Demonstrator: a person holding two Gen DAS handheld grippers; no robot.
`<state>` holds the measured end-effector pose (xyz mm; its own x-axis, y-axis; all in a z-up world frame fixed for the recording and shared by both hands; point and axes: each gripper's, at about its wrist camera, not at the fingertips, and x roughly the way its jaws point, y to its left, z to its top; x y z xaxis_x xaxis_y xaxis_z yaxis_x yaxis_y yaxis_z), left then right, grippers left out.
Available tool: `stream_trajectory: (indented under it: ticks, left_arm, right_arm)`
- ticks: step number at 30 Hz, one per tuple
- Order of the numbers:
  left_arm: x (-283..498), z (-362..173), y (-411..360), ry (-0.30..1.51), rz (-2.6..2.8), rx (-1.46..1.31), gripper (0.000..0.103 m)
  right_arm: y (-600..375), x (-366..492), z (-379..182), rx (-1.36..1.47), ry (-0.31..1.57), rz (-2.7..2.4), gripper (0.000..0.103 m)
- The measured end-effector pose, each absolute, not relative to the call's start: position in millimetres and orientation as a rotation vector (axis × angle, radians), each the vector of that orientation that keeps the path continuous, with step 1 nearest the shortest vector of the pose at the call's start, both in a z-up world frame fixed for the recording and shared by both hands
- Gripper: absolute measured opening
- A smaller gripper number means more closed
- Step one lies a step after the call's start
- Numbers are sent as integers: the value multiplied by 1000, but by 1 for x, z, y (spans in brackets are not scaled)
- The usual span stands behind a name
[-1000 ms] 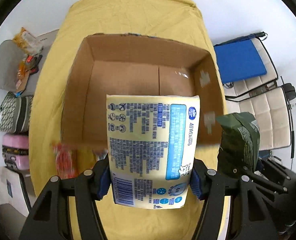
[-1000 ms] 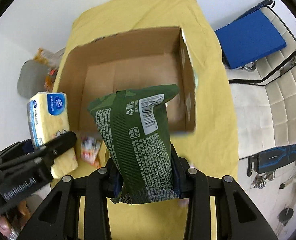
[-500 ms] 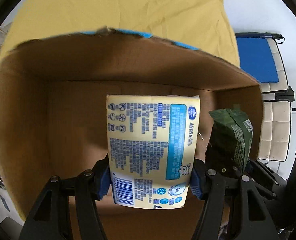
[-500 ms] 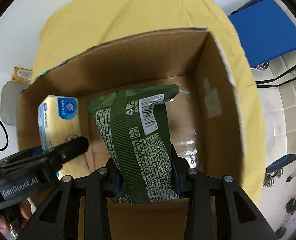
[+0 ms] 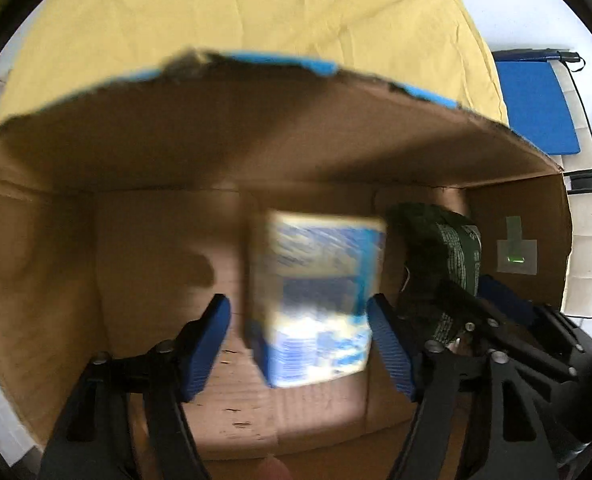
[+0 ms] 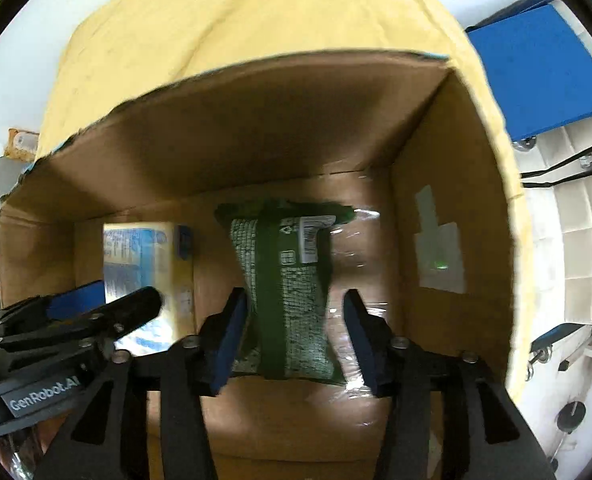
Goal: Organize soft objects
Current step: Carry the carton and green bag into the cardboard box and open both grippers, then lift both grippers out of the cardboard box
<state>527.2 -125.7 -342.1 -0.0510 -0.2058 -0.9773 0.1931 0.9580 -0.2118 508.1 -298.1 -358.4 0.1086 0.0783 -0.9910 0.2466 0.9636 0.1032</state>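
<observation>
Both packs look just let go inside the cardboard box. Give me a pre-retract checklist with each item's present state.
1. Left gripper jaws open, gaps on both sides of the yellow tissue pack: ok.
2. Right gripper jaws open, clear of the green pack: ok.
3. Both packs inside the cardboard box, side by side: ok.
4. Tissue pack settled: cannot tell; it is motion-blurred in the left wrist view.
5. Green pack resting on the box floor: cannot tell; its lower edge is blurred.
6. Grippers apart from each other for withdrawal: ok, though they are close together.
</observation>
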Motion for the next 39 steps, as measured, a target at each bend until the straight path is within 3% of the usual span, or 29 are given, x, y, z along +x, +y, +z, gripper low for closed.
stream_trajectory:
  ticks: [2, 6, 7, 8, 21, 39]
  left_arm:
    - [525, -334, -122, 1558, -297, 19, 86]
    - [520, -323, -105, 1521, -248, 24, 92]
    - [516, -319, -101, 1512, -240, 22, 99]
    - [511, -312, -96, 1493, -233, 13, 100]
    - [427, -268, -73, 1309, -188, 61, 102]
    - [285, -159, -49, 1147, -168, 68, 102]
  right_arm:
    - [-298, 506, -354, 271, 1465, -117, 56]
    - [-291, 501, -341, 209, 1455, -126, 70]
    - [-287, 499, -337, 193, 1451, -128, 94]
    - [-286, 493, -334, 185, 1445, -124, 103]
    - [-271, 395, -276, 128, 1326, -189, 103]
    - [-255, 258, -167, 115, 1174, -171, 103]
